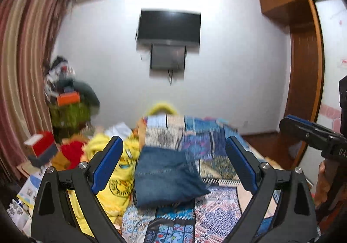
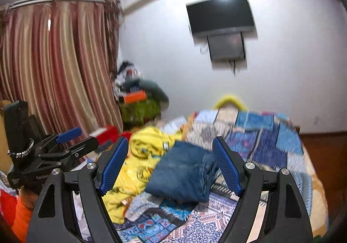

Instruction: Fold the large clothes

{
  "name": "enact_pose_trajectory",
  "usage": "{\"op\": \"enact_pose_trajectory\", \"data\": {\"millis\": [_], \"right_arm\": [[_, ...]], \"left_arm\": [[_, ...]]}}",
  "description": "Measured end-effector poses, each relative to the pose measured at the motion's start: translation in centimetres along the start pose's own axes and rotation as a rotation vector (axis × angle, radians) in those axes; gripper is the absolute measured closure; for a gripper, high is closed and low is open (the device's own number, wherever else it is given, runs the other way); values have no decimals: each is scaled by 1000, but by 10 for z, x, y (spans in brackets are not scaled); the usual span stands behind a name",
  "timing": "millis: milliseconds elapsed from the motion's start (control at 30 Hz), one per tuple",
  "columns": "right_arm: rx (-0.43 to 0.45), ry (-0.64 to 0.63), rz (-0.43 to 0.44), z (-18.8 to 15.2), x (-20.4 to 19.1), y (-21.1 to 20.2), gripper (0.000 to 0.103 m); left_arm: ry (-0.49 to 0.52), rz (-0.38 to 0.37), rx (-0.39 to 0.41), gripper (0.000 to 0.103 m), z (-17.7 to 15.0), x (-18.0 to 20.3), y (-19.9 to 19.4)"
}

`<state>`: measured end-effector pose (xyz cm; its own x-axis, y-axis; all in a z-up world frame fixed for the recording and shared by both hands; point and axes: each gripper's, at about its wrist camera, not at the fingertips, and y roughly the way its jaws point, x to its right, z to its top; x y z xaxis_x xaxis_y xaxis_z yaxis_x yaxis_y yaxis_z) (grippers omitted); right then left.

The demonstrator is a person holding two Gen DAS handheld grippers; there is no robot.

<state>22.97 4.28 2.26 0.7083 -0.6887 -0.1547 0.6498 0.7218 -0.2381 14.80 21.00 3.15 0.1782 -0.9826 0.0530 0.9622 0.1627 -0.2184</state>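
A folded pair of blue jeans [image 1: 167,178] lies on the patchwork bedspread [image 1: 212,214], a compact bundle; it also shows in the right wrist view [image 2: 184,175]. A crumpled yellow cartoon garment [image 1: 117,178] lies just left of the jeans, also in the right wrist view [image 2: 143,156]. My left gripper [image 1: 173,165] is open and empty, held above the bed in front of the jeans. My right gripper [image 2: 171,162] is open and empty, also raised in front of the jeans. The left gripper [image 2: 71,141] shows at the left of the right wrist view, and the right gripper [image 1: 303,128] at the right of the left wrist view.
A black TV [image 1: 169,27] hangs on the white wall. Striped curtains [image 2: 54,65] hang at left. A cluttered pile with an orange box [image 1: 68,98] and a red box [image 1: 40,143] stands by the bed's far left. A wooden wardrobe [image 1: 303,58] is at right.
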Motion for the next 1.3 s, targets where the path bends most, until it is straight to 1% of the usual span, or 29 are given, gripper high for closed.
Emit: {"op": "enact_pose_trajectory", "data": {"millis": [100,167,200,233,267,333,367,400,433,500,800,967,1067,1300], "right_arm": [[55,-25,-3,-4,-17,-26,26],[75,-33,-12,-9,-24,-33,26],[82,-37,-22,-11,-27,-37,24],[87,-37,-31,-15,-30,-41,22],[93,-32,-41,-18,-31,-43,18],[103,-17,-55,-22,-33,-47,16],[103,-18,-65,-23,-34,-49,12],[107,-23,-80,-24,-35,-50,4],[115,-30,-96,-25,-35,-51,0],[127,-42,-119,-27,-38,-54,0],[102,-60,-130,-29,-40,-50,0],[103,-65,-146,-34,-39,-53,0],[100,-57,-146,-40,-39,-56,0],[85,-53,-155,-43,-37,-55,0]], "left_arm": [[10,18,72,7,-2,11,-35],[18,33,107,7,-5,16,-50],[19,39,120,7,-7,19,-58],[17,45,133,7,-10,22,-66],[12,49,142,7,-13,24,-71],[8,60,148,2,-19,27,-79],[7,74,153,1,-22,28,-82],[8,80,156,1,-24,29,-83],[9,83,156,1,-27,30,-84],[6,85,153,1,-30,31,-88],[1,88,138,1,-41,34,-95],[23,107,132,1,-44,35,-91],[23,105,126,1,-47,35,-89],[27,108,113,1,-49,35,-83]]}}
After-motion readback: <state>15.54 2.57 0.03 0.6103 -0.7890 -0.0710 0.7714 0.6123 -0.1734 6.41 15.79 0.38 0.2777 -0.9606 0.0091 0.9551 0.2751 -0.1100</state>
